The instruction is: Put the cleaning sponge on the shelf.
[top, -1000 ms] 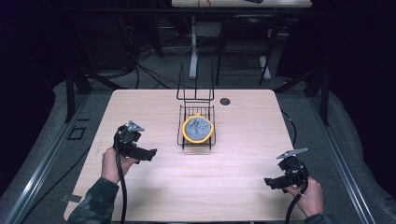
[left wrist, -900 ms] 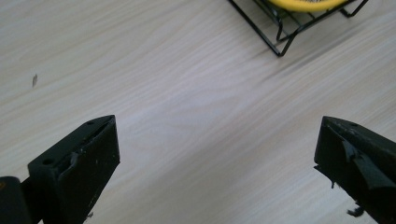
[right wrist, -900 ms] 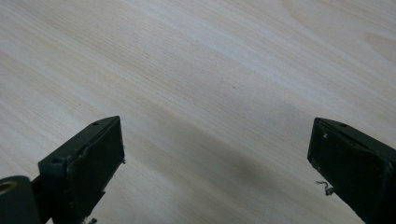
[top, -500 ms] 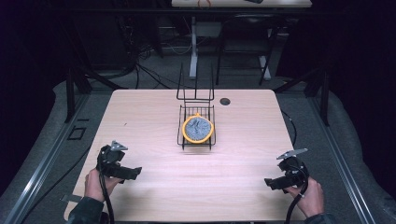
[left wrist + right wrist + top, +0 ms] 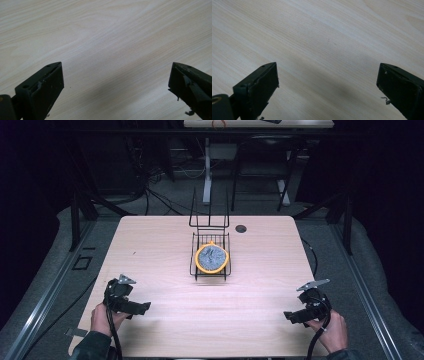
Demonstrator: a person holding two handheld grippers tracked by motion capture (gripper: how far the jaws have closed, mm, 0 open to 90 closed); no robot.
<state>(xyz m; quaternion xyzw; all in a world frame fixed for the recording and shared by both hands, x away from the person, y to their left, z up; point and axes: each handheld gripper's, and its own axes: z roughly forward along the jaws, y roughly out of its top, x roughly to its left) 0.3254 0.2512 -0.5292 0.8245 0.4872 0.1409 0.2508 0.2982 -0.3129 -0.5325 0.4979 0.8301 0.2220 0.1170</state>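
Grippers, your left gripper [image 5: 131, 305] and right gripper [image 5: 299, 315], gape wide and empty near the table [image 5: 165, 245] edge, so reaching blindly risks knocking the wire basket [image 5: 210, 256].

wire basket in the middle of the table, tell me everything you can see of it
The wire basket is black, thin metal wire, rectangular and open-topped, with a tall wire frame rising upright at its far end. It stands on the light wooden table near the centre, casting a shadow in front. A round grey thing with an orange rim lies inside. Neither gripper touches it.
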